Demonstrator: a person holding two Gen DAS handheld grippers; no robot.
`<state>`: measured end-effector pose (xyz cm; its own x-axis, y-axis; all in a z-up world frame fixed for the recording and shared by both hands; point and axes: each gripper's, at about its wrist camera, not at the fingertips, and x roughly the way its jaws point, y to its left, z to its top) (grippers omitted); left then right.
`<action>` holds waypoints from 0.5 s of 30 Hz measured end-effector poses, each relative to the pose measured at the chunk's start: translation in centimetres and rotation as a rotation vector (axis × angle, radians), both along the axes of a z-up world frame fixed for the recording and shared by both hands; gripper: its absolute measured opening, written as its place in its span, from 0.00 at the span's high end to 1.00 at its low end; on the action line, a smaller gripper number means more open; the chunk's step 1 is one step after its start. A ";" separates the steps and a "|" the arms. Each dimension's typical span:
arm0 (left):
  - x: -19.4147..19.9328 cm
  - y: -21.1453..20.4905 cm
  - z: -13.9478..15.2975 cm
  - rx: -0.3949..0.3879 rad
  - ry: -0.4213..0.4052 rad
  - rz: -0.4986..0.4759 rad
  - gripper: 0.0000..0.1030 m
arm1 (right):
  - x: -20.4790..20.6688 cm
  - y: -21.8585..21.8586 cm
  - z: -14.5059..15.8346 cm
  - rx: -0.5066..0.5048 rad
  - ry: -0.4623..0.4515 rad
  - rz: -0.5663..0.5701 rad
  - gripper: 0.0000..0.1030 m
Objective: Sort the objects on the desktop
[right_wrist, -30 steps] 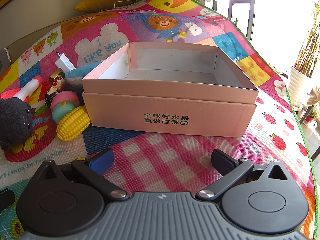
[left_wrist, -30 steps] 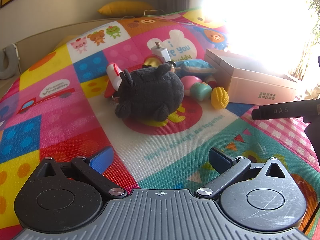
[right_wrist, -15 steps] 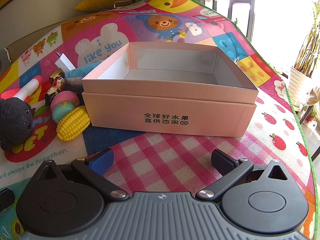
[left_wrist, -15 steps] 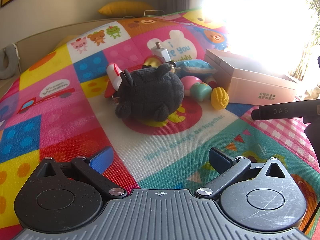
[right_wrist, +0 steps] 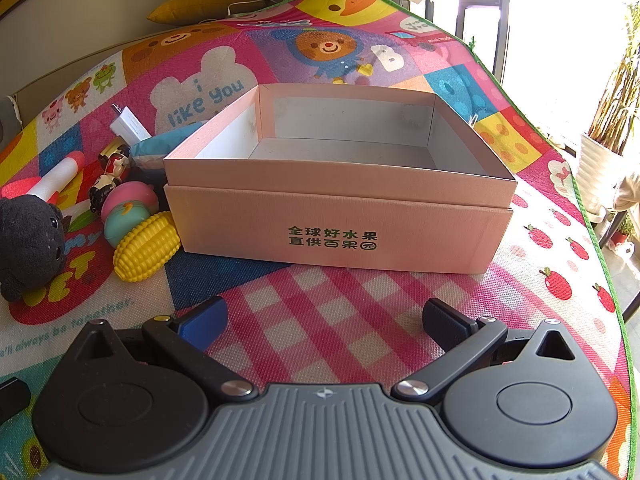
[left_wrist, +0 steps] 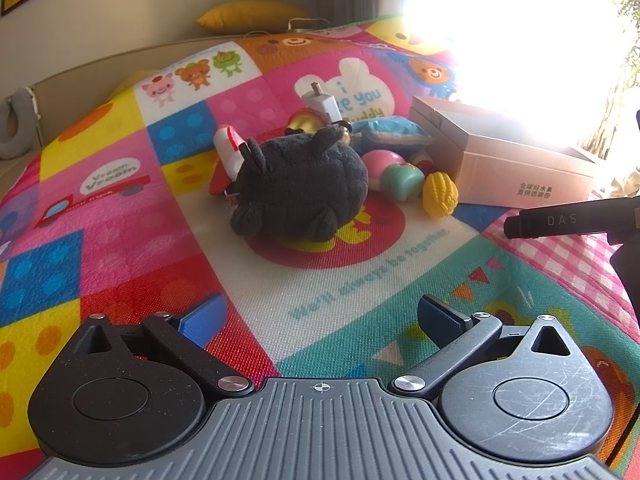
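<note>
A bright patchwork play mat (right_wrist: 360,304) printed with cartoon animals covered the surface, with a yellow cushion (right_wrist: 208,4) against the wall behind and hard sunlight flooding in from the window side. At the far left of the right wrist view lay a black plush toy (right_wrist: 30,240); past it a white-and-red foam rocket (right_wrist: 52,182), a small figurine (right_wrist: 108,178), a white charger plug (right_wrist: 130,126), a pink and teal round toy (right_wrist: 128,214) and a yellow toy corn (right_wrist: 146,246) formed a loose heap, the corn just beside the pink cardboard box (right_wrist: 340,224); the box stood open, its inside bare (green characters printed on its front wall). The left hand-held gripper (left_wrist: 320,316) hovered above the mat with its fingers spread wide, holding nothing, the plush toy well ahead of it; the right hand-held gripper (right_wrist: 324,320) was likewise spread and unloaded over the pink checked patch, facing the box's front wall.
</note>
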<state>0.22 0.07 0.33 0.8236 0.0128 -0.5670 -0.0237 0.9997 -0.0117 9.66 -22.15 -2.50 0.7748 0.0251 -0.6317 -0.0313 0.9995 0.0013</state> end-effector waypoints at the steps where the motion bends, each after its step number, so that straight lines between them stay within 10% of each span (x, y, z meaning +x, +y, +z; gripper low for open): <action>1: 0.0 0.0 0.0 -0.001 0.000 0.000 0.00 | 0.0 0.0 0.0 0.000 0.000 0.000 0.00; 15: 0.0 -0.1 0.0 0.007 0.004 0.003 0.00 | -0.1 0.3 0.0 -0.003 0.000 -0.001 0.00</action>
<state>0.17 -0.07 0.28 0.8212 0.0195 -0.5703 -0.0267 0.9996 -0.0042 9.60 -21.87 -2.54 0.7746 0.0220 -0.6321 -0.0300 0.9995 -0.0021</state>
